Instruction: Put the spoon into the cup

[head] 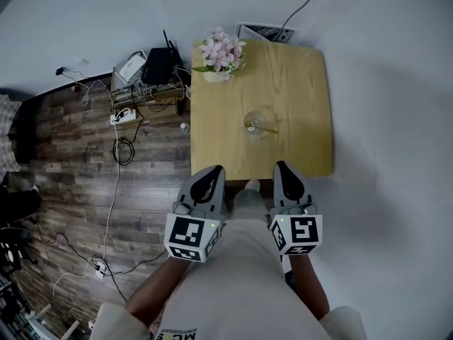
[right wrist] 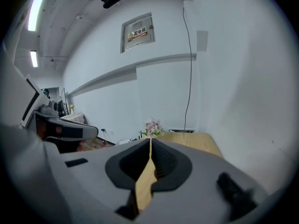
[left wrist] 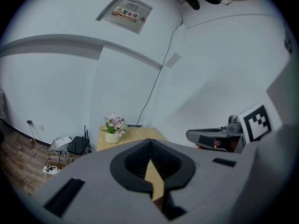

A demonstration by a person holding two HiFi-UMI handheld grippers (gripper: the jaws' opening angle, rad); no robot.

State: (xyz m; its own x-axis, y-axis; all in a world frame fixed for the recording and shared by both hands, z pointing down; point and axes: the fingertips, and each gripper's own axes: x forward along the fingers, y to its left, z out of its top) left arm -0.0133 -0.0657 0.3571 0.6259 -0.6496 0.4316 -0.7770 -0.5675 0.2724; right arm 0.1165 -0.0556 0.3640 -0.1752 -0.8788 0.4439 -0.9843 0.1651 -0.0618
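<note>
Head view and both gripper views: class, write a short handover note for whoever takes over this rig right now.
Left gripper: shut, empty, just short of the table's near edge.
Right gripper: shut, empty, beside the left one.
Cup: clear glass, near the table's middle.
Spoon: appears to sit in the cup, handle poking out to the right.
Done: the spoon looks to be in the cup.
Left: probably nothing; just check that the spoon sits steady.

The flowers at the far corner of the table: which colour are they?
The flowers are pale pink; the head view shows them best.
</note>
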